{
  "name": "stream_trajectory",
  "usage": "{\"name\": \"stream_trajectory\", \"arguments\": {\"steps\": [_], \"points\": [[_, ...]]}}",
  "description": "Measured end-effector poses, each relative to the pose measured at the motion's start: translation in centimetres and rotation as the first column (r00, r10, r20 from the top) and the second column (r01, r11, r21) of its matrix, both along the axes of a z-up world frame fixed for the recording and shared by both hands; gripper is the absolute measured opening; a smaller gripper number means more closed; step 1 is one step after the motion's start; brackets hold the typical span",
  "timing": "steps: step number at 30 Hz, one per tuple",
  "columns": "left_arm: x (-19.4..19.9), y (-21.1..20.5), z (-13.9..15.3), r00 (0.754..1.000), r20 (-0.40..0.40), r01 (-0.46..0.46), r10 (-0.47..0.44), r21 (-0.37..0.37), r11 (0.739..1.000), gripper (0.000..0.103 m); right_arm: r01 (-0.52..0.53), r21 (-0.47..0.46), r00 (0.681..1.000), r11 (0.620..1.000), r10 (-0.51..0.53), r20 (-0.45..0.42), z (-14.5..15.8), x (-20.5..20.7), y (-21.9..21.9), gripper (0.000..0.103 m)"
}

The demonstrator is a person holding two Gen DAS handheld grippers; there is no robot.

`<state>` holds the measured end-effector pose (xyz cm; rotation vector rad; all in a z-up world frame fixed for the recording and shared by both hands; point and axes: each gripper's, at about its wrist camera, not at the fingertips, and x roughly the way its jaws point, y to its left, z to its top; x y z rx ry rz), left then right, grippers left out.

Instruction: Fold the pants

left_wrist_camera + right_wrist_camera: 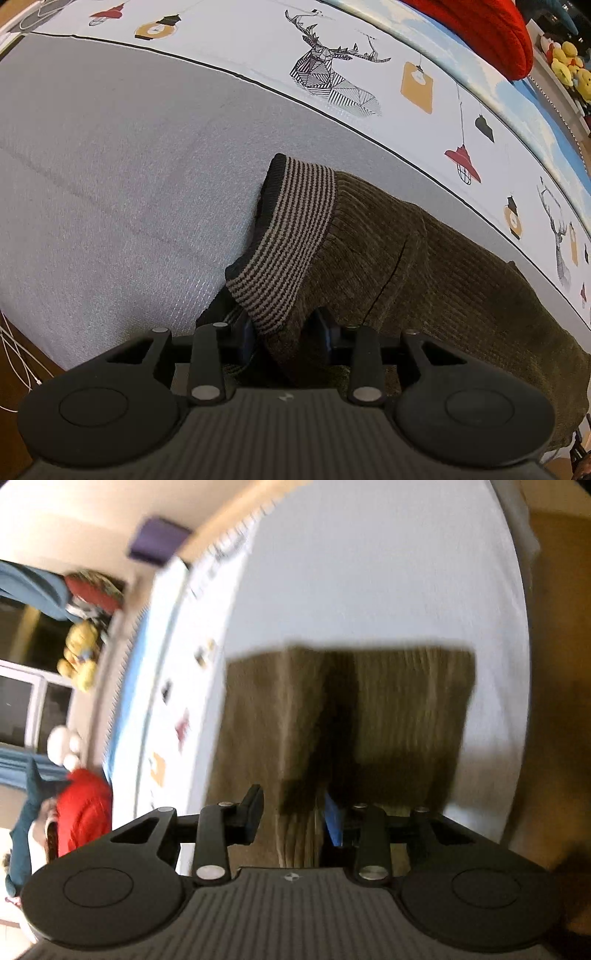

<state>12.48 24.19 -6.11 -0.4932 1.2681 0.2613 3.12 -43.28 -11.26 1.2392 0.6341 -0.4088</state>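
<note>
A bed [110, 166] with a grey cover carries brown corduroy pants [424, 266] and a red cushion [491, 29].

Each fisheye sits just behind its own claw, looking along the fingers. The left wrist view tilts steeply down, very close to the pants [388, 258] on the grey bed [110, 166]. The right wrist view – blurred, rolled sideways – faces them more shallowly. Both views share pants, bed and the red cushion [480, 29].

1. No readable words, brands or numbers anywhere that I can spot.
2. The bedsheet [369, 48] only has drawings on it, deer heads and lamps.
3. The right wrist view is too blurry to read.
</note>
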Motion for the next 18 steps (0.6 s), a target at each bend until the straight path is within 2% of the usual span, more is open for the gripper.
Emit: {"name": "stream_trajectory", "arguments": {"steps": [3, 7, 9, 12, 14, 16, 18], "points": [[0.1, 0.1, 0.0, 1.000, 0.000, -0.003, 0.003, -0.005, 1.000, 0.037, -0.014, 0.012, 0.999, 1.000, 0.013, 0.049, 0.1, 0.4, -0.2, 0.039], [0.1, -0.2, 0.1, 1.000, 0.003, 0.002, -0.002, 0.002, 1.000, 0.037, 0.023, -0.022, 0.996, 0.999, -0.021, 0.088, 0.5, 0.5, -0.7, 0.039], [0.0, -0.1, 0.1, 1.000, 0.003, 0.002, -0.002, -0.004, 1.000, 0.037, 0.013, -0.073, 1.000, 0.997, -0.012, 0.003, 0.5, 0.6, -0.4, 0.039], [-0.1, 0.1, 0.0, 1.000, -0.001, 0.009, -0.009, -0.009, 1.000, 0.037, -0.036, -0.030, 0.994, 0.999, 0.032, -0.104, -0.2, 0.1, 0.4, 0.039], [-0.1, 0.1, -0.1, 1.000, -0.002, 0.014, -0.014, -0.009, 1.000, 0.037, -0.085, -0.047, 0.981, 0.995, 0.076, -0.178, -0.5, 0.1, 1.5, 0.039], [0.0, -0.2, -0.1, 1.000, -0.002, 0.024, -0.024, -0.004, 1.000, 0.037, -0.109, -0.047, 0.974, 0.993, 0.097, -0.205, -1.0, 0.7, 2.1, 0.040], [0.1, -0.5, -0.1, 0.999, -0.005, 0.035, -0.035, 0.012, 0.999, 0.037, -0.118, -0.016, 0.974, 0.993, 0.113, -0.196, -1.5, 1.4, 2.1, 0.040]]}}
